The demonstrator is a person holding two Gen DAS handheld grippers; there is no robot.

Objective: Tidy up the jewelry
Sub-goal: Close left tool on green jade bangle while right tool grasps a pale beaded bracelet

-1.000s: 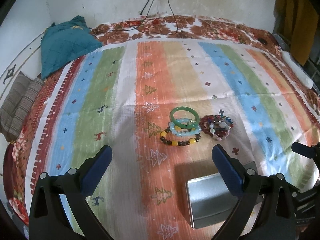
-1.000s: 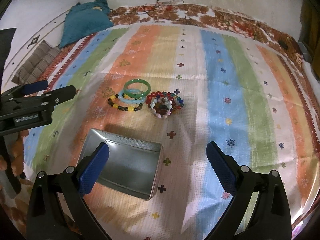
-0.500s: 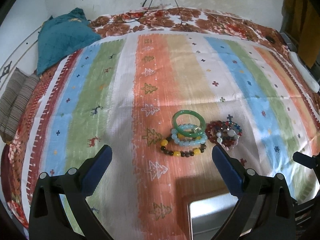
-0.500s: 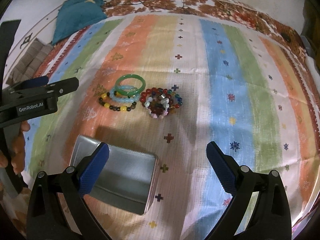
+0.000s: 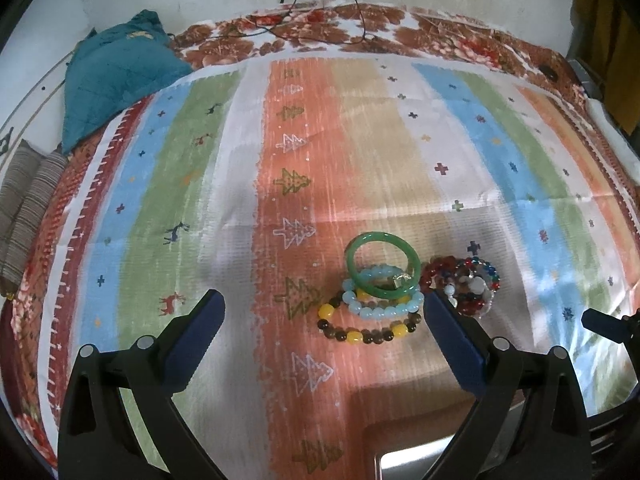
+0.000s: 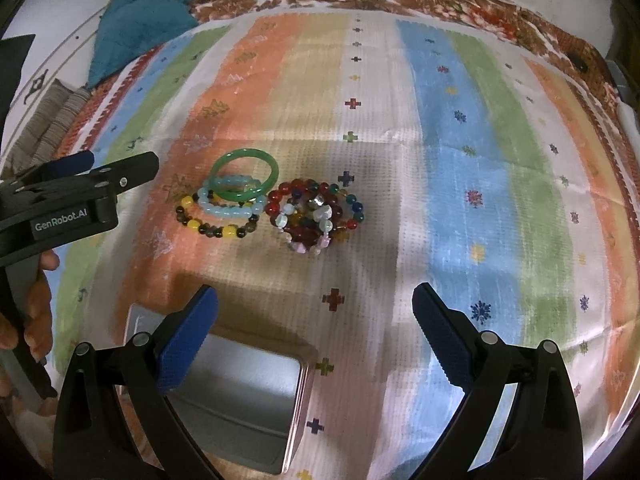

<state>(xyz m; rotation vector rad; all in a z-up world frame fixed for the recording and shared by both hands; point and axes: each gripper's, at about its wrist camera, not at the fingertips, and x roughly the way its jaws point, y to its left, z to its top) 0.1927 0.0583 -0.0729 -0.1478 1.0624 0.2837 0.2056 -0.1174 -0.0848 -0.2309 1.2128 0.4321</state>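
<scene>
A green bangle (image 5: 382, 268) lies on a pale blue bead bracelet (image 5: 380, 308) and a yellow-and-brown bead bracelet (image 5: 368, 330) on the striped cloth. A heap of red and mixed bead bracelets (image 5: 464, 284) lies just right of them. The same pile shows in the right wrist view: bangle (image 6: 244, 174), mixed heap (image 6: 316, 216). An open metal tin (image 6: 244, 396) sits near the front edge, under my right gripper (image 6: 314, 332), which is open and empty. My left gripper (image 5: 324, 328) is open and empty, just short of the bracelets; it shows at the left in the right wrist view (image 6: 80, 184).
A teal cushion (image 5: 116, 76) and a striped brown pillow (image 5: 24, 208) lie at the far left. Black cables (image 5: 320, 20) run down the back wall. The striped cloth (image 5: 360, 140) covers a bed with a floral blanket (image 5: 400, 36) behind.
Both grippers have moved forward toward the bracelets. The tin has slid down toward the bottom of both views. Both stay open.
</scene>
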